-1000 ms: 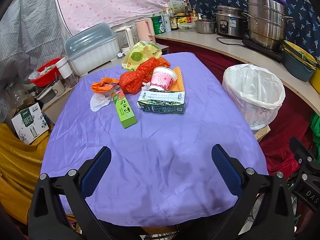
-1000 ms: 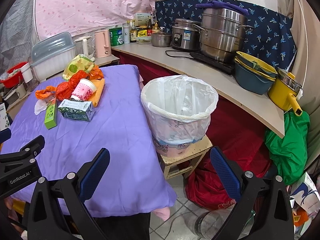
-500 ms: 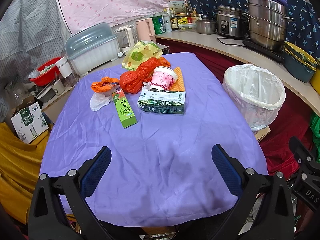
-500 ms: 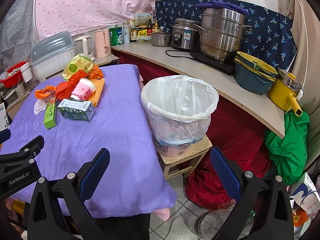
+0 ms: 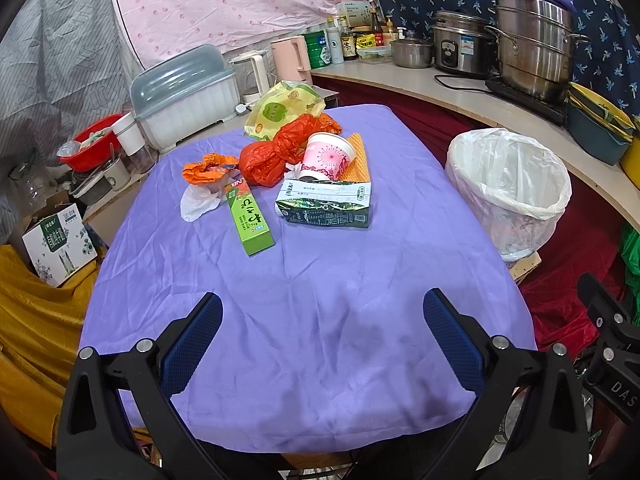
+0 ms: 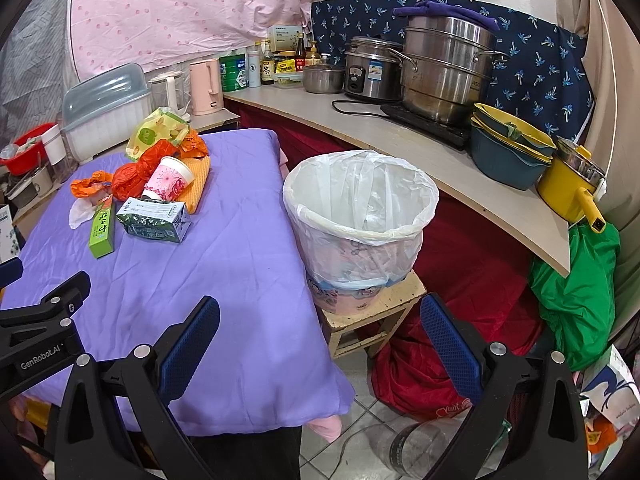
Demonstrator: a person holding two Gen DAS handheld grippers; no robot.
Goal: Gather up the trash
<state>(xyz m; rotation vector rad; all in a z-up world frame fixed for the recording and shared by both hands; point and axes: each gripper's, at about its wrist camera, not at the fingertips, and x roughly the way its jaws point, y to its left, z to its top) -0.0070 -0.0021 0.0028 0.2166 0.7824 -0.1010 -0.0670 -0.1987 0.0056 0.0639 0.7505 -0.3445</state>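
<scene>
— Where is the trash?

— In a pile at the far end of the purple table (image 5: 320, 320). A pink paper cup (image 5: 327, 157) lies on a green carton (image 5: 326, 208). A long green box (image 5: 250, 220) is just left of the carton, and a red plastic bag (image 5: 276, 154) sits behind.

— And the bin?

— The white-lined bin (image 6: 360, 216) stands on a stool, right of the table.

— The grippers?

— The left gripper (image 5: 322, 320) and the right gripper (image 6: 320, 320) are both spread wide, holding nothing, near the table's close edge.
</scene>
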